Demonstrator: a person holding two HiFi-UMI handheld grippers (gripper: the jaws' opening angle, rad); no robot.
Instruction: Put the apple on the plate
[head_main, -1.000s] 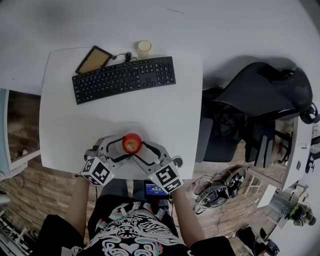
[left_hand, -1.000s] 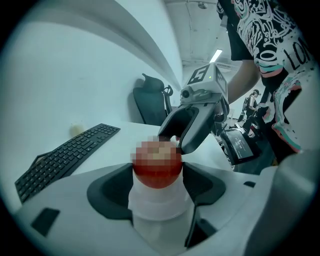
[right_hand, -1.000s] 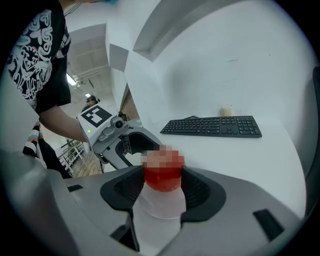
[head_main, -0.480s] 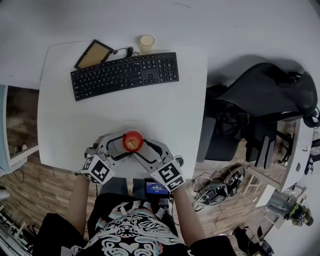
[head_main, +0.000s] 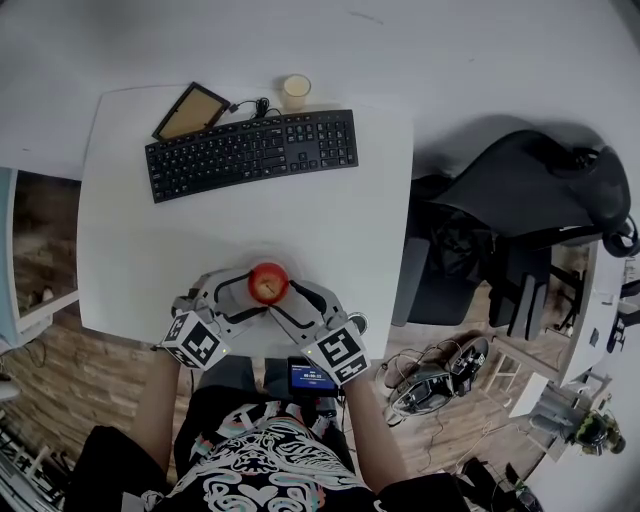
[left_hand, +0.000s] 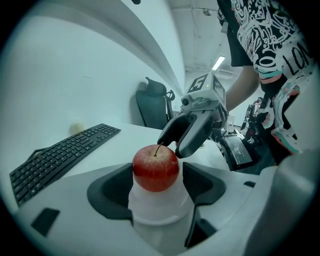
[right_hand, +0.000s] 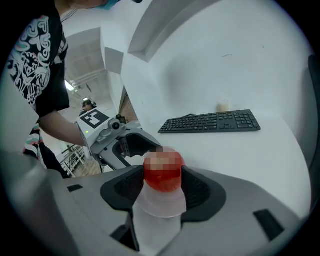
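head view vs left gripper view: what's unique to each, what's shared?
Head view only: the marker cube on the left gripper, and the floor clutter. Left gripper view only: the apple's stem and a ceiling light. Both: the apple, the keyboard, the right gripper, the black chair, the white table.

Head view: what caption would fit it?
Left gripper and right gripper meet at a red apple by the table's near edge.
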